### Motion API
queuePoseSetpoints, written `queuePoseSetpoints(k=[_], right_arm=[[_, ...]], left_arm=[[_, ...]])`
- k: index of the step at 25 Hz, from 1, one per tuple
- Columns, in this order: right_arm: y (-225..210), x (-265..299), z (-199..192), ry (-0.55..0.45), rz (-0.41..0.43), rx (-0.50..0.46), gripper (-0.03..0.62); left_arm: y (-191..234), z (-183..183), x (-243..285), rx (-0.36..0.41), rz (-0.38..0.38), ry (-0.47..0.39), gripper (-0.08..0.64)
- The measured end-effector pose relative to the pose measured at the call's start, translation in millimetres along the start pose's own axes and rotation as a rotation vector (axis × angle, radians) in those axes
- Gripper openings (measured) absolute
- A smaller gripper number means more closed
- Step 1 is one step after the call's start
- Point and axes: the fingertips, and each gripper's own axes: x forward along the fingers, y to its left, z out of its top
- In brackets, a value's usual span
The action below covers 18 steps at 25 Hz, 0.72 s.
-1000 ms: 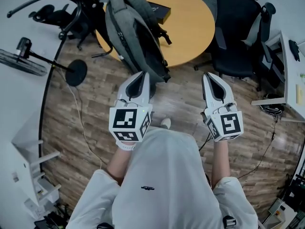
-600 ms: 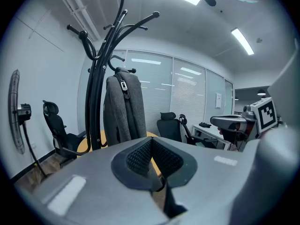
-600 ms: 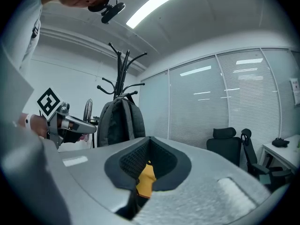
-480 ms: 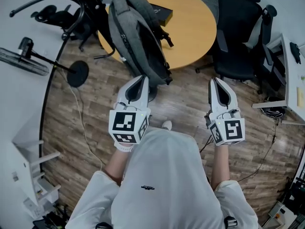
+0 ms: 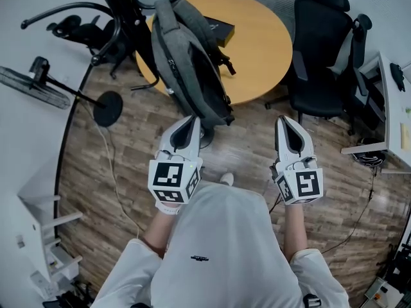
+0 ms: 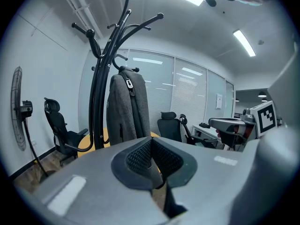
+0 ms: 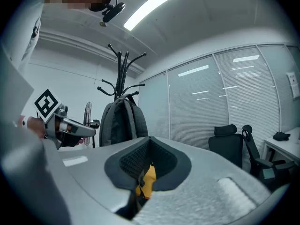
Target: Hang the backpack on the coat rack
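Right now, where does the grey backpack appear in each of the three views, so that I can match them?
Head view: the backpack is at upper centre, seen from above, overlapping the round table.
Left gripper view: the backpack is left of centre, hanging upright.
Right gripper view: the backpack is left of centre, under the hooks.
Shared landmark: the black coat rack that carries it.
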Motion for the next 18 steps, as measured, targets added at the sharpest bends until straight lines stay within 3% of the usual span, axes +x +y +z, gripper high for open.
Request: queuePoseSetpoints(k=[18], right_arm=[[0.4,0.5,-2.8,0.010,-0.005,0.008,0.002]], left_arm=[[1.2,-1.3,-1.7,-0.019,0.005,-0.011,0.017]])
